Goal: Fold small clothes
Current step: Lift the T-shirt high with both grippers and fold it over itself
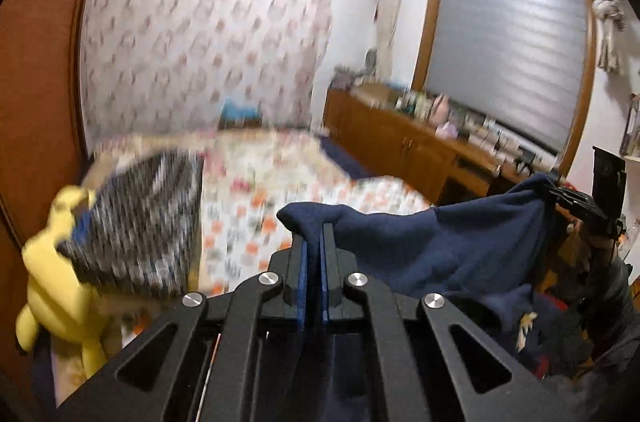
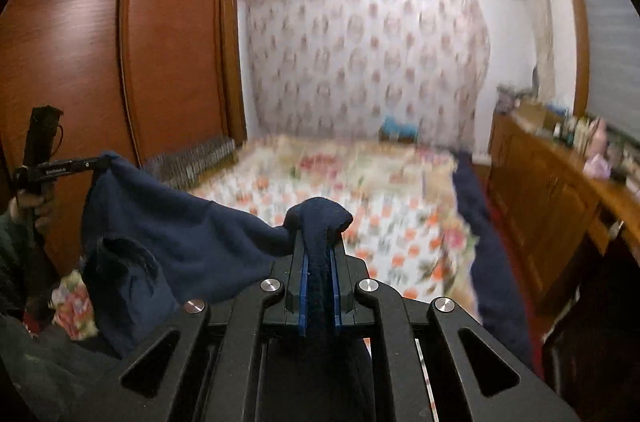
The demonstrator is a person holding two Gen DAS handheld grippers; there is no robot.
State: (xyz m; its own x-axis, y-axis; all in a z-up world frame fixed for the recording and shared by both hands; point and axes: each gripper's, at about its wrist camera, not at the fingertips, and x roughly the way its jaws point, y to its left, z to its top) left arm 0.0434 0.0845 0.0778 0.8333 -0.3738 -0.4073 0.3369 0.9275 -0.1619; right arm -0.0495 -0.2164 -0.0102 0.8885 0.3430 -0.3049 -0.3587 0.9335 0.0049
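Big floral bed fills the room below, well under the action, with a wooden wardrobe along one side and a cluttered sideboard along the other. Up in the air, the navy garment is stretched between both hands, clear of the bed, its long axis running side to side from one tool to the other. The upper edge sags in the middle, and more cloth hangs in a bunch below it.

Left tool: fingers pressed together on a corner of the navy cloth, a knob of fabric poking past the tips. Right tool: same story, fingers nearly closed on a thick pinch, a rolled lump bulging out in front. Each sits at its own end, so neither is nearer; I'd say the coming move is lowering the garment flat onto the bed ahead.

Hard to read: the background is motion-blurred, the garment's lower part is cut off behind the tool bodies, and what kind of garment it is I cannot tell. A yellow plush toy and striped cloth smear past at left.
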